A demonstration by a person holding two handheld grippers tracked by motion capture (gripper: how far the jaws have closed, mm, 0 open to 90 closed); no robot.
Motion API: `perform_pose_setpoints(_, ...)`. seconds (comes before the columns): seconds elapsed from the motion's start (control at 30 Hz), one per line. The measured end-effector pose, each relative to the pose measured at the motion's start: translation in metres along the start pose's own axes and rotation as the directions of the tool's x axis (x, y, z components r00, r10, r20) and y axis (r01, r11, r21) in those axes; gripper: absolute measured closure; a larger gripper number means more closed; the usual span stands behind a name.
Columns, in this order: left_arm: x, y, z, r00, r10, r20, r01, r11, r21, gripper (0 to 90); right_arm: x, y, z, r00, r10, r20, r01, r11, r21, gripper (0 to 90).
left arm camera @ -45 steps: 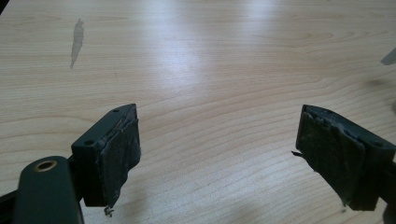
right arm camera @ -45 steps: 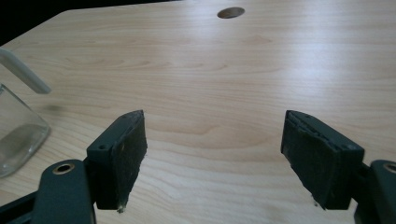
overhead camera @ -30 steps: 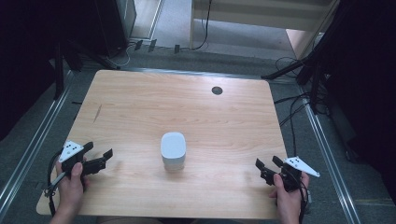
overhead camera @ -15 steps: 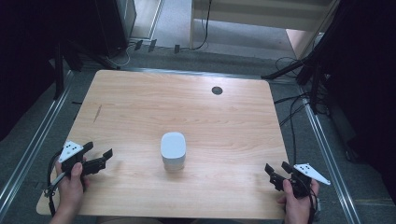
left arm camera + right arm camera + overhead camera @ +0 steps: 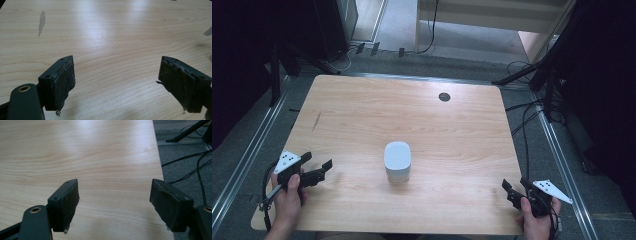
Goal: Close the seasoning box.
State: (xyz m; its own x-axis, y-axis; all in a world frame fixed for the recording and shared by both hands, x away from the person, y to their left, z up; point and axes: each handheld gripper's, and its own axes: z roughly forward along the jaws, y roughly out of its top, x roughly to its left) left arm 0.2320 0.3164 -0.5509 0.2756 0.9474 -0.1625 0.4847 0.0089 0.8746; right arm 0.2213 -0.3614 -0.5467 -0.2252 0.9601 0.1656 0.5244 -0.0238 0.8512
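- On the wooden table (image 5: 362,110), near the middle, stands a small white box (image 5: 397,161) with round corners and a smooth top.
- The left gripper (image 5: 316,170) sits at the near left edge, jaws wide apart, holding nothing. The box is well off to its right.
- The right gripper (image 5: 517,188) sits at the near right corner, jaws wide apart and empty. The box is far to its left.
- Its black pads (image 5: 71,200) look rough and worn.
- A dark round hole (image 5: 444,97) lies at the far side.
- Black cables (image 5: 527,120) lie on the grey floor to the right.
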Motion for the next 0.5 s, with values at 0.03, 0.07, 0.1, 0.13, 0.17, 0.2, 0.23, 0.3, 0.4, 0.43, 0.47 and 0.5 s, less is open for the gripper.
perform_pose_setpoints(0.03,-0.0001,-0.0001,0.0002,1.0,-0.001,0.0,0.001,1.0,-0.001,13.7,-0.0001,-0.0002,-0.0006,0.9999,-0.01,0.002,0.01,1.0,0.0,24.0)
perform_pose_setpoints(0.07,0.0,0.0,0.0003,1.0,-0.001,0.0,0.001,1.0,0.0,13.7,0.0006,-0.0006,-0.0013,0.9999,-0.016,0.0,0.016,1.0,0.004,24.0)
perform_pose_setpoints(0.1,0.0002,0.0002,0.0002,1.0,0.001,0.001,-0.001,1.0,0.003,13.7,0.0006,-0.0006,-0.0013,0.9999,-0.016,0.0,0.016,1.0,0.004,24.0)
perform_pose_setpoints(0.13,0.0003,0.0002,0.0002,1.0,0.0,0.002,0.0,1.0,0.004,13.7,0.0013,-0.0009,-0.0011,0.9998,-0.022,0.005,0.022,1.0,0.003,24.4)
perform_pose_setpoints(0.17,0.0005,0.0002,0.0,1.0,0.001,0.002,-0.001,1.0,0.006,13.7,0.0013,-0.0009,-0.0011,0.9998,-0.022,0.005,0.022,1.0,0.003,24.4)
perform_pose_setpoints(0.2,0.0007,0.0003,0.0001,1.0,0.0,0.003,-0.001,1.0,0.007,13.7,0.0026,-0.0009,-0.0005,0.9999,-0.011,0.003,0.011,1.0,0.011,24.5)
perform_pose_setpoints(0.23,0.0009,0.0003,0.0002,1.0,0.0,0.004,0.0,1.0,0.006,13.7,0.003,-0.0009,0.0,1.0,-0.009,-0.001,0.009,1.0,0.013,24.5)
perform_pose_setpoints(0.3,0.001,0.0003,0.0004,1.0,-0.001,0.005,0.001,1.0,0.006,13.7,0.0036,-0.0008,0.0005,1.0,-0.008,-0.003,0.008,1.0,0.013,24.5)
perform_pose_setpoints(0.4,0.0011,0.0004,0.0008,1.0,-0.004,0.005,0.004,1.0,0.009,13.7,0.0045,-0.0007,0.0009,0.9999,-0.013,0.004,0.013,1.0,0.022,24.6)
perform_pose_setpoints(0.43,0.0012,0.0005,0.0008,1.0,-0.004,0.005,0.004,0.9999,0.01,13.7,0.0045,-0.0007,0.0009,0.9999,-0.013,0.004,0.013,1.0,0.022,24.6)
perform_pose_setpoints(0.47,0.0014,0.0005,0.0008,1.0,-0.004,0.005,0.004,0.9999,0.012,13.7,0.0039,-0.0006,0.0011,0.9999,-0.012,0.002,0.012,1.0,0.019,24.5)
perform_pose_setpoints(0.5,0.0016,0.0006,0.0008,1.0,-0.003,0.006,0.003,0.9999,0.013,13.7,0.0035,-0.0006,0.0009,1.0,-0.006,-0.001,0.006,1.0,0.02,24.5)
